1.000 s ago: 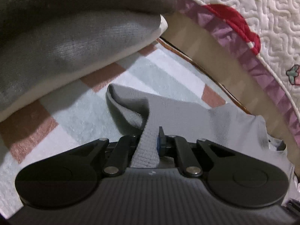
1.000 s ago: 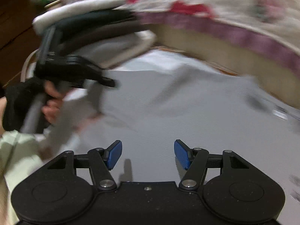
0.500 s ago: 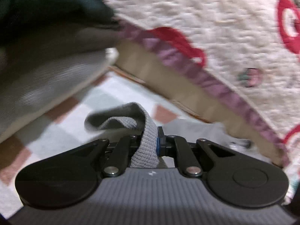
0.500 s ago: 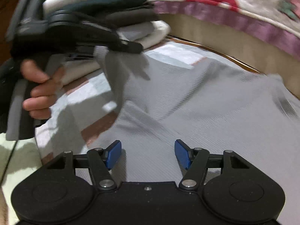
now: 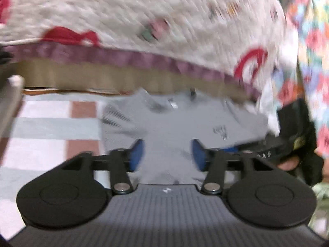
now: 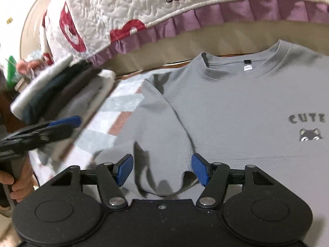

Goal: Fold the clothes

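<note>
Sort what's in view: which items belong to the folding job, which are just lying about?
Job: grey T-shirt; stack of folded clothes; left gripper, jaws opening, nothing between; right gripper, open.
Lying about: quilted bedspread; checked mat.

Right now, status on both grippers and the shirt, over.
Left gripper opening, nothing between the jaws. Right gripper open over the folded sleeve. Grey ribbed T-shirt lies flat. Stack of folded clothes alongside, clear.

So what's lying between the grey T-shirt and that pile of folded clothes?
Right wrist view: only bare checked mat separates the grey T-shirt from the stack of folded clothes.
</note>
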Demonstrator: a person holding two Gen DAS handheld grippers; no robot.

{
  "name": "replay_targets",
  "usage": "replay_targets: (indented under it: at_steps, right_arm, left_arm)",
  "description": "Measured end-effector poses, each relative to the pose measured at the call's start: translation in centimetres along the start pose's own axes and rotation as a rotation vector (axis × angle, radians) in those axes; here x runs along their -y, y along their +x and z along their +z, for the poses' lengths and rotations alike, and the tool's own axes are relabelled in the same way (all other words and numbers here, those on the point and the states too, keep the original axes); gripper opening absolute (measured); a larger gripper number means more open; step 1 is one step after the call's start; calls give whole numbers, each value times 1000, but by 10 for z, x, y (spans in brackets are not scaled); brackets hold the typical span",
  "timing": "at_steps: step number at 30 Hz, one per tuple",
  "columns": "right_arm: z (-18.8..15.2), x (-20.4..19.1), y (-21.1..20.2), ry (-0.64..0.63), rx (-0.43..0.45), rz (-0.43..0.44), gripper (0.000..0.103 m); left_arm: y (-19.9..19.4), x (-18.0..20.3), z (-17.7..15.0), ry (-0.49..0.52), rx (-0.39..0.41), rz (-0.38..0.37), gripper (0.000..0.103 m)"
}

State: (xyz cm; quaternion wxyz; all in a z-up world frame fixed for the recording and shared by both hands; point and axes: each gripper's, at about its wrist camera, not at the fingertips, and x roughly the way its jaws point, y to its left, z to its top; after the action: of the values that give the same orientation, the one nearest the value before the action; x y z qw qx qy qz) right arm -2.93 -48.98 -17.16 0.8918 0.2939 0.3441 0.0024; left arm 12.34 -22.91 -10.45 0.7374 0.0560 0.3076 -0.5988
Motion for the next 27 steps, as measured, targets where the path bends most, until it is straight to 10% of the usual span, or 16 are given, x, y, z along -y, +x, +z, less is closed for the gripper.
replay_targets:
  at_steps: [4, 10, 18, 19, 20, 21, 22, 27]
  right_arm:
    - [7, 3, 9, 12, -18, -37, 68]
    - [54, 6, 50, -55, -95, -12, 68]
    - [87, -11, 124, -226, -199, 15, 69]
    - [88, -13, 127, -239, -192, 37, 65]
    - [89, -15, 128, -253, -196, 87, 20]
    - [90, -17, 129, -264, -200, 140, 4]
    - [92, -21, 126, -269, -193, 181, 3]
    - [111, -25, 108, -253, -65, 174, 4]
  left_arm:
    - [-3, -31, -12, -62, -85, 143, 53]
    - [14, -7, -34, 152, -190, 46, 56]
    - [43, -3, -57, 309, -183, 107, 60]
    - [45, -5, -56, 309, -159, 106, 60]
    - [44, -7, -55, 306, -133, 97, 55]
    - [43, -7, -54, 307, -116, 87, 31]
    - [42, -6, -54, 314, -117, 112, 17]
    - [17, 5, -57, 377, -66, 163, 13]
